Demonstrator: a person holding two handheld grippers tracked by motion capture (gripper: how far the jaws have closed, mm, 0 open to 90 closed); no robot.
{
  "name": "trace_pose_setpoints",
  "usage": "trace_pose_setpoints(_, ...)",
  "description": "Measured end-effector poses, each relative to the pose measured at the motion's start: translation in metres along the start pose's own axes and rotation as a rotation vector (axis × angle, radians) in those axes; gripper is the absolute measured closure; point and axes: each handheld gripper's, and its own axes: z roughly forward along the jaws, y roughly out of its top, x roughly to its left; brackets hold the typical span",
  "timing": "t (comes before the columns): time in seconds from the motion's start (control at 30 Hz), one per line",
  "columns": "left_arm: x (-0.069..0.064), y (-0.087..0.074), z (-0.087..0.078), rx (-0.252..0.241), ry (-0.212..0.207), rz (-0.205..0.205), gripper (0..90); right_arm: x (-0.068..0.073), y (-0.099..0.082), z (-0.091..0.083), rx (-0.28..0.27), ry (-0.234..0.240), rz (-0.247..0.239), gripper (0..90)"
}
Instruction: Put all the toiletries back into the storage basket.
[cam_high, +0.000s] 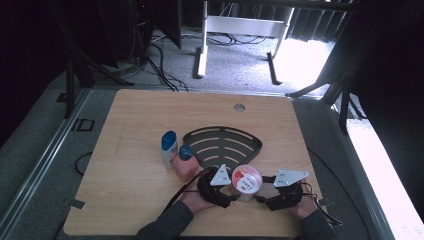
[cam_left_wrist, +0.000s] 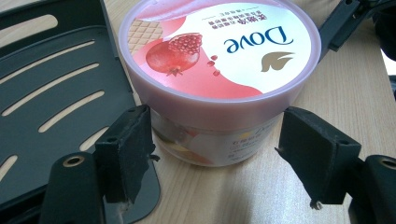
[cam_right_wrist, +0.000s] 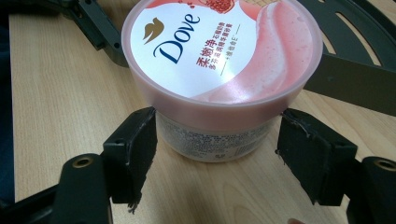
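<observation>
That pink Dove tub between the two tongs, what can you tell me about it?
The Dove tub is a round, squat plastic jar with a wide pink lid printed with a pomegranate, the blue logo and Chinese text. The body looks clear with a printed label. It stands upright, lid on, on the wooden table beside a black slotted tray. Both tongs straddle it under the lid rim.

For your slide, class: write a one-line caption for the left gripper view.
Left gripper straddling a pink-lidded Dove tub beside a black slotted tray.

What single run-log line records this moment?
left gripper: open, astride Dove tub | right gripper: open, astride tub | tub: lidded, upright on table
</observation>
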Motion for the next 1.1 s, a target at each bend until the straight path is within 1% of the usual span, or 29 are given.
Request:
trace_pose_setpoints(0.2, -0.001, 0.004, -0.001, -0.001, 0.01, 0.007, 26.5, 0.0, 0.003, -0.003, 0.008, -0.009, -0.012, 28.4)
trace_pose_setpoints(0.4, 0.0, 0.008, -0.003, 0.006, 0.023, 0.014, 26.4, -0.003, 0.008, -0.005, 0.011, -0.012, -0.02, 28.4)
trace_pose_setpoints(0.5, 0.001, 0.01, -0.004, -0.001, 0.028, 0.005, 26.4, -0.004, 0.01, -0.006, 0.01, -0.014, -0.026, 28.4)
trace_pose_setpoints(0.6, 0.001, 0.012, -0.005, -0.005, 0.035, 0.004, 26.4, -0.005, 0.013, -0.007, 0.011, -0.015, -0.03, 28.3)
trace_pose_setpoints(0.77, 0.003, 0.017, -0.007, -0.002, 0.056, 0.012, 26.2, -0.009, 0.017, -0.008, 0.009, -0.021, -0.031, 28.4)
trace_pose_setpoints(0.87, 0.004, 0.018, -0.007, -0.01, 0.06, 0.003, 26.2, -0.011, 0.019, -0.009, 0.003, -0.018, -0.029, 28.4)
trace_pose_setpoints(1.0, 0.005, 0.02, -0.008, -0.014, 0.064, 0.003, 26.1, -0.013, 0.02, -0.01, 0.0, -0.019, -0.031, 28.4)
trace_pose_setpoints(1.1, 0.006, 0.023, -0.009, -0.017, 0.071, -0.005, 26.2, -0.014, 0.022, -0.011, -0.009, -0.019, -0.029, 28.5)
